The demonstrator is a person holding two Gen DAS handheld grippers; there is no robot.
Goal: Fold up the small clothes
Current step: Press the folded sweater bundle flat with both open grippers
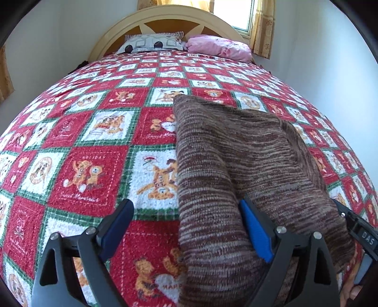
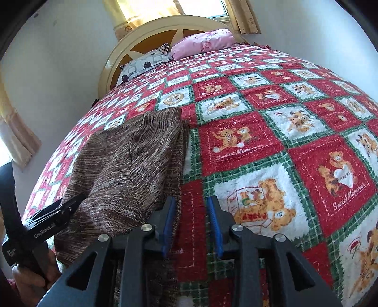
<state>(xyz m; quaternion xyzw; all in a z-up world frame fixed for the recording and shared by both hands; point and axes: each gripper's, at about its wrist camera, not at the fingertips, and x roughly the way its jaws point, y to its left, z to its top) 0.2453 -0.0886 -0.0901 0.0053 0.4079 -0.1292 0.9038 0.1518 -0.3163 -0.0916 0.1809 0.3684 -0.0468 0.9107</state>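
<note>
A brown striped knit garment (image 1: 236, 165) lies folded lengthwise on the bed; it also shows in the right wrist view (image 2: 125, 165). My left gripper (image 1: 186, 226) is open wide at the garment's near left edge, its right finger (image 1: 255, 231) resting on the cloth and its left finger over the bedspread. My right gripper (image 2: 191, 224) is open a little at the garment's near right edge, holding nothing, with its left finger (image 2: 169, 224) against the cloth edge. The left gripper's body (image 2: 52, 219) shows at the left of the right wrist view.
The bed is covered by a red, white and green teddy-bear quilt (image 1: 94, 165). A patterned grey pillow (image 1: 151, 43) and a pink pillow (image 1: 219, 47) lie at the cream headboard (image 1: 165, 16). White walls and curtained windows surround the bed.
</note>
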